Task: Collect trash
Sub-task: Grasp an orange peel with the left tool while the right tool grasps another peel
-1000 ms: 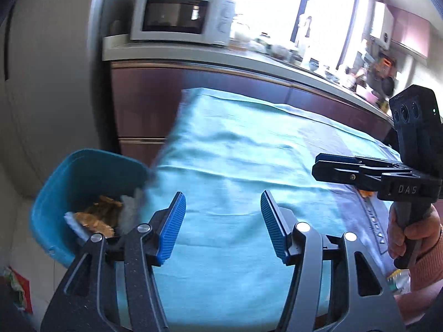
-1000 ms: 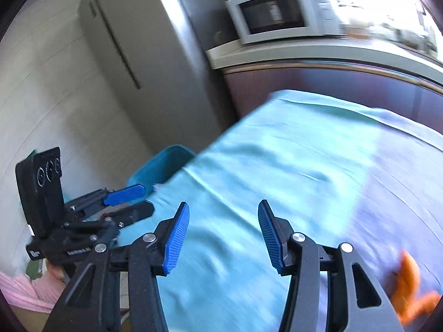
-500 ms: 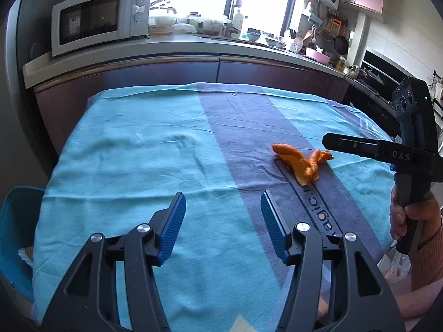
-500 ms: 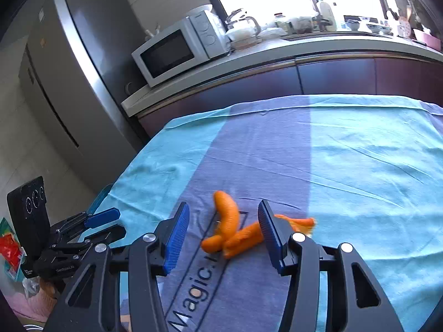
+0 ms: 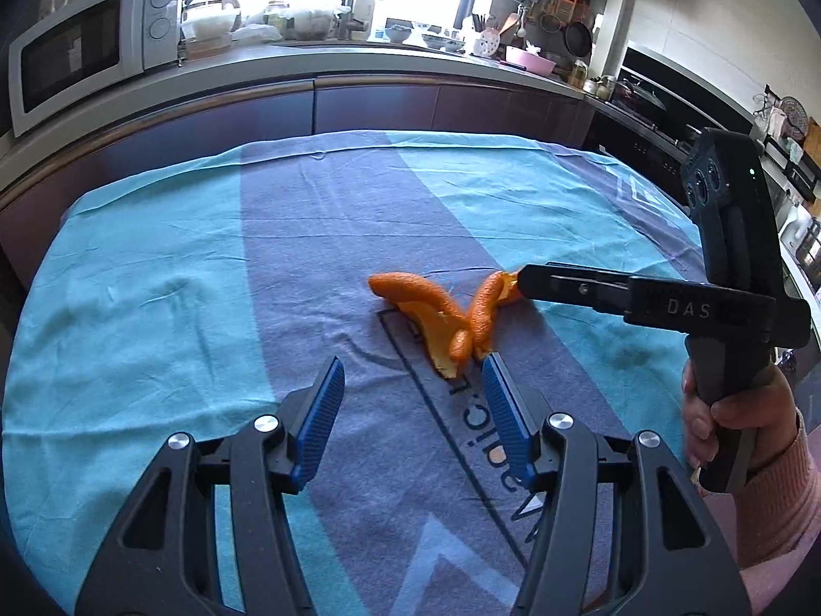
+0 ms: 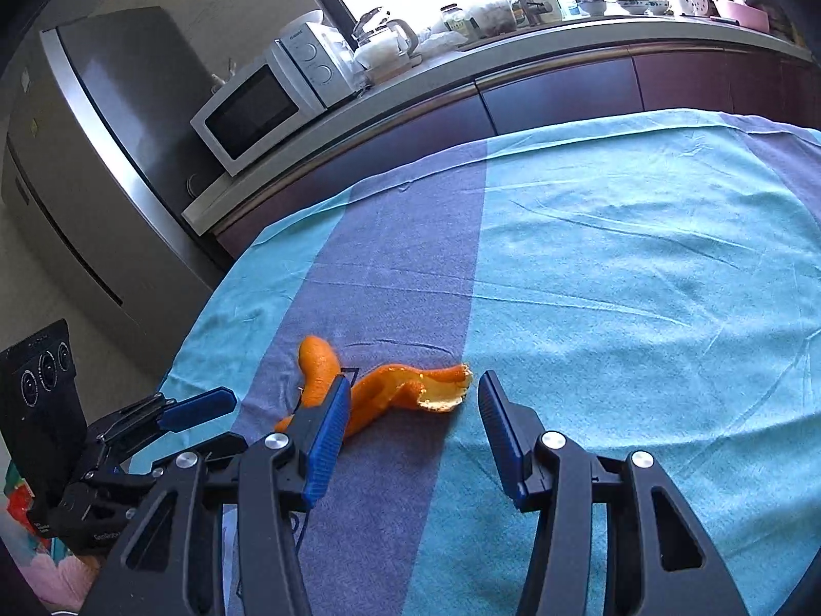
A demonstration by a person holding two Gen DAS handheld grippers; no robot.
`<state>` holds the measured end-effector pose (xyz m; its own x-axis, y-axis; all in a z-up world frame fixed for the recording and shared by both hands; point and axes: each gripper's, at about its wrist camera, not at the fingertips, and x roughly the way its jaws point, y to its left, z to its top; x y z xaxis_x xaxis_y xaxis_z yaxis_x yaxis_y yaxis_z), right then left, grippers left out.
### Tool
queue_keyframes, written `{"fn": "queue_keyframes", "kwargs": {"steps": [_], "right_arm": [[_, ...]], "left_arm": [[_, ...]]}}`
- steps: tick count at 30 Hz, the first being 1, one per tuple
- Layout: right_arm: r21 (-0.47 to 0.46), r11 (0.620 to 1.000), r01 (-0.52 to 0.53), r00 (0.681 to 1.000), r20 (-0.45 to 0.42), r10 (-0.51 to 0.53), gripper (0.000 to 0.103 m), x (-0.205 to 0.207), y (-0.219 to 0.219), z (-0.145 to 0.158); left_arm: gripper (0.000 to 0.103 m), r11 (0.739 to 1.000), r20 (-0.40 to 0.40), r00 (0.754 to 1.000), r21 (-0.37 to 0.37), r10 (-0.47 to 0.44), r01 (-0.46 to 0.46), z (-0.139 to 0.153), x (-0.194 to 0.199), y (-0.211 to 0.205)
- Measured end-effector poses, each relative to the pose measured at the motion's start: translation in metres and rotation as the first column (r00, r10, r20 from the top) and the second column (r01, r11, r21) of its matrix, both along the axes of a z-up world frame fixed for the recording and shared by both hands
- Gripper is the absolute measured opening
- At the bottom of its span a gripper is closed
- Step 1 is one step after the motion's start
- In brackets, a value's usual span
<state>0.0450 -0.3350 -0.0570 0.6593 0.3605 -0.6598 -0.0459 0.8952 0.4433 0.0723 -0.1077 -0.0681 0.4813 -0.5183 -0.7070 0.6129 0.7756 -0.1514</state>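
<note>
A curled orange peel (image 5: pixel 436 310) lies on the purple stripe of the tablecloth (image 5: pixel 154 308), near the table's middle. My left gripper (image 5: pixel 410 364) is open and empty, its right fingertip just short of the peel's near end. My right gripper (image 5: pixel 528 282) comes in from the right, its tip at the peel's right end. In the right wrist view the right gripper (image 6: pixel 413 385) stands open, and the peel (image 6: pixel 395 390) lies at its fingertips without being pressed; the left finger covers part of it. The left gripper (image 6: pixel 226 421) shows open at the far left.
A teal and purple cloth (image 6: pixel 641 282) covers the table. Behind it runs a dark kitchen counter (image 5: pixel 359 97) with a white microwave (image 5: pixel 87 56) and dishes. A steel fridge (image 6: pixel 113 154) stands beyond the table's left end. A hand in a pink sleeve (image 5: pixel 769 462) holds the right gripper.
Both views have swung away from the blue bin at the table's left edge to the orange peel. Both grippers have closed in on the peel. The jaw gaps look unchanged.
</note>
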Motion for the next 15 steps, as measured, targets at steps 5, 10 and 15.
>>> {"fn": "queue_keyframes", "kwargs": {"steps": [5, 10, 15], "right_arm": [[0.013, 1.000, -0.016, 1.000, -0.022, 0.016, 0.050, 0.008, -0.002, -0.004], [0.003, 0.999, -0.038, 0.999, -0.024, 0.038, 0.050, 0.010, 0.002, -0.004], [0.024, 0.998, -0.051, 0.998, -0.035, 0.051, 0.026, 0.012, 0.000, -0.007]], "left_arm": [[0.049, 0.999, -0.038, 0.999, 0.037, -0.013, 0.014, -0.008, 0.009, -0.017], [0.034, 0.998, -0.075, 0.997, 0.063, -0.009, 0.013, -0.018, 0.020, -0.026], [0.014, 0.999, -0.085, 0.996, 0.042, -0.008, 0.012, -0.017, 0.024, -0.022]]}}
